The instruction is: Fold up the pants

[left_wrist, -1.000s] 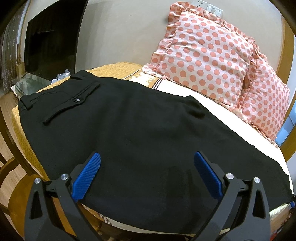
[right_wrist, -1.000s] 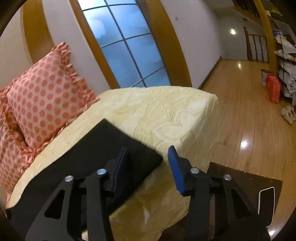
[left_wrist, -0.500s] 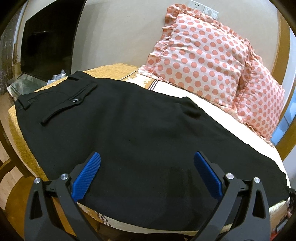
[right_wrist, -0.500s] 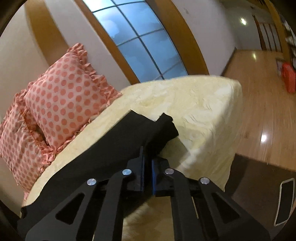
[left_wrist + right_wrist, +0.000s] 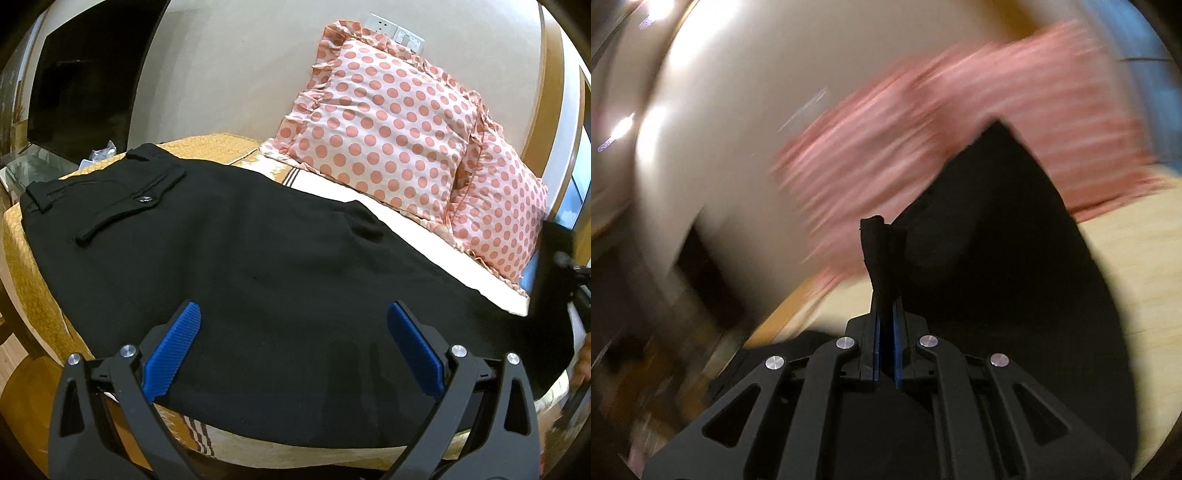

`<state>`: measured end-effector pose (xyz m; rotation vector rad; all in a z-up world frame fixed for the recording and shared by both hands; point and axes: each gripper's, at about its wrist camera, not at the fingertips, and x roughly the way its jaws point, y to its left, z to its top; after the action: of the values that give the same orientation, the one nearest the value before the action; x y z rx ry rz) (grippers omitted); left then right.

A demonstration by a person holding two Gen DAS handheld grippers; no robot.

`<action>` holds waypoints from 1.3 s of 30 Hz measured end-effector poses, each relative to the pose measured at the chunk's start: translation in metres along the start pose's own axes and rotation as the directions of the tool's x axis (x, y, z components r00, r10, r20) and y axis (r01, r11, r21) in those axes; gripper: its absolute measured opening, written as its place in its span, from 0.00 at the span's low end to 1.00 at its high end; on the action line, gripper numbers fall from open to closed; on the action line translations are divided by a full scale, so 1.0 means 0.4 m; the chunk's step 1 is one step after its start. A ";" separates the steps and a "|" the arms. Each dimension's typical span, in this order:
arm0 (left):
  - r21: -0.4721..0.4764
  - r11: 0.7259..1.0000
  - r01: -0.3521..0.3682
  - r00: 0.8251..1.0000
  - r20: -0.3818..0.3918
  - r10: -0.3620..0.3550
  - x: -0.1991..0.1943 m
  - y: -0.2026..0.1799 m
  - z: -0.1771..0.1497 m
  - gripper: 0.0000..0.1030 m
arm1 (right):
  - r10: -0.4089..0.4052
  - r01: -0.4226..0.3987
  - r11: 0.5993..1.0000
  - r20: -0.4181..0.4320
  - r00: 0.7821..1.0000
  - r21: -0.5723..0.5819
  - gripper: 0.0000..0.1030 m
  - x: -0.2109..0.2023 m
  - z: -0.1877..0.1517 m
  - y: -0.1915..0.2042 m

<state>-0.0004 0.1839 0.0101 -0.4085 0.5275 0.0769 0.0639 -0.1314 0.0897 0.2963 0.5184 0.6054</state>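
Pants hem, flat a second ago, now hangs lifted, pinched in the right gripper; left gripper stays wide.

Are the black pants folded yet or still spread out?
Mostly spread: the black pants lie flat across the bed; only the leg end is lifted.

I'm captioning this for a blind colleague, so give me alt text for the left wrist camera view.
Black pants lie spread flat across a bed, waistband and buttoned back pocket at the left. The left gripper, blue pads wide apart, hovers over the near edge holding nothing. Two pink polka-dot pillows lean on the wall behind.
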 end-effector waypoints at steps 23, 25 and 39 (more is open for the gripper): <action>-0.056 0.995 0.082 0.996 0.034 -0.080 -0.016 0.033 -0.004 0.98 | -0.074 -0.009 0.955 -0.266 0.961 -0.296 0.05 0.342 -0.197 0.236; -0.058 0.995 0.085 0.996 0.037 -0.083 -0.016 0.034 -0.005 0.98 | -0.071 -0.012 0.954 -0.268 0.961 -0.299 0.05 0.346 -0.191 0.239; -0.308 0.944 0.117 0.978 0.199 -0.056 -0.151 0.201 0.021 0.98 | -0.135 -0.001 0.733 -0.147 0.980 -0.680 0.13 0.272 -0.315 0.354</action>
<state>-0.0627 0.2630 0.0180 -0.7324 0.3085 0.1153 0.0066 0.0604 0.0021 -0.4886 0.4510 0.7156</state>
